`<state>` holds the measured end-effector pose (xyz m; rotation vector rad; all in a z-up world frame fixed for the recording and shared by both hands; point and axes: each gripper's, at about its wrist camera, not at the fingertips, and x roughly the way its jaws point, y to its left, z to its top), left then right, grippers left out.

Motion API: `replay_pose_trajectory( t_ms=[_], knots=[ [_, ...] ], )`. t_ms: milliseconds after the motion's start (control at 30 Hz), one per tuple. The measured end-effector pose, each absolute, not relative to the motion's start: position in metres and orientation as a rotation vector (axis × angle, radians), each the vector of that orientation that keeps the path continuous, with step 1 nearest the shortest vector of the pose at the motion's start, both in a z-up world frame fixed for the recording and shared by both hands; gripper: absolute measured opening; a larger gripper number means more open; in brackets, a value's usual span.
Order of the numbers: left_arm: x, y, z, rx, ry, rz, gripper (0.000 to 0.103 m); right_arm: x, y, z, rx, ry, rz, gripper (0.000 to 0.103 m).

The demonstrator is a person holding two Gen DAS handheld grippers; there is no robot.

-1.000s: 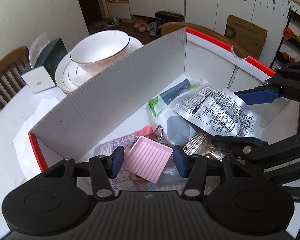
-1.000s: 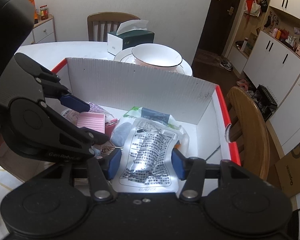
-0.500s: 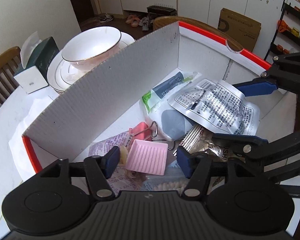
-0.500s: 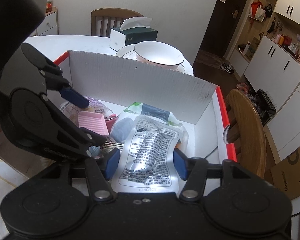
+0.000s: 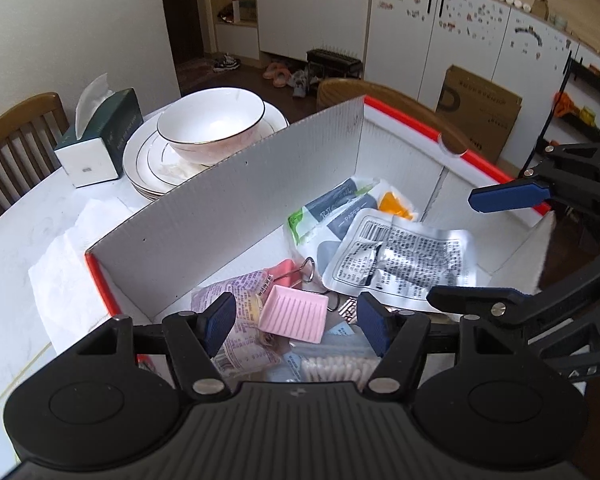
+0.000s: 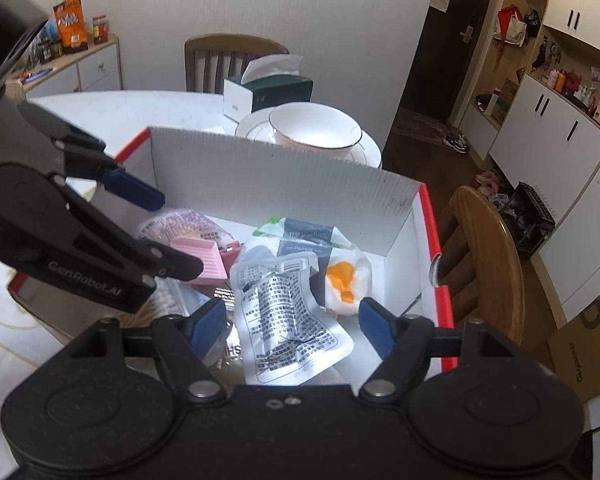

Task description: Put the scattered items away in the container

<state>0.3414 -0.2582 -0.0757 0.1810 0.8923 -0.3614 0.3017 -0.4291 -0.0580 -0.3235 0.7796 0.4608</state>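
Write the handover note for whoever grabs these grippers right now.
Left gripper: open, empty, above the pink ridged tray at the near end of the box.
Right gripper: open, empty, above the silver printed pouch.
In the box: tray, pouch, pink binder clip, purple-print snack bag, cotton swab pack, green-and-grey paper pack, white wrapper with orange inside.
Done: all those items are inside.
Left: no loose item shows on the table in either view; check the areas behind the cameras. Bowl, plates and tissue box sit beyond the box.

a home dining area: round table (image 6: 112,116) with stacked dishes (image 5: 204,136), wooden chairs (image 6: 236,60), shoes (image 5: 226,63) by the door.
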Motion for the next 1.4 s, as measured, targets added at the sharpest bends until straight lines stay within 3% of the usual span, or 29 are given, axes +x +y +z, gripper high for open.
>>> replay_pose_trajectory(
  t_ms=[733,967,1033,1133,1400],
  knots=[
    [0.266,-0.235,-0.029,0.038,0.739,-0.311,0.066,0.254,-0.454,-0.014,-0.124,0.692,0.456,0.085],
    [0.246,-0.230,-0.025,0.046,0.714,-0.275,0.086,0.238,-0.455,-0.012,-0.076,0.651,0.454,0.093],
    [0.242,-0.229,-0.026,0.042,0.717,-0.273,0.087,0.234,-0.453,-0.012,-0.066,0.642,0.452,0.094],
    [0.234,-0.228,-0.027,0.054,0.715,-0.270,0.103,0.227,-0.451,-0.011,-0.067,0.619,0.442,0.096],
    [0.216,-0.221,-0.032,0.015,0.711,-0.254,0.103,0.208,-0.447,-0.011,-0.054,0.587,0.424,0.101]
  ],
)
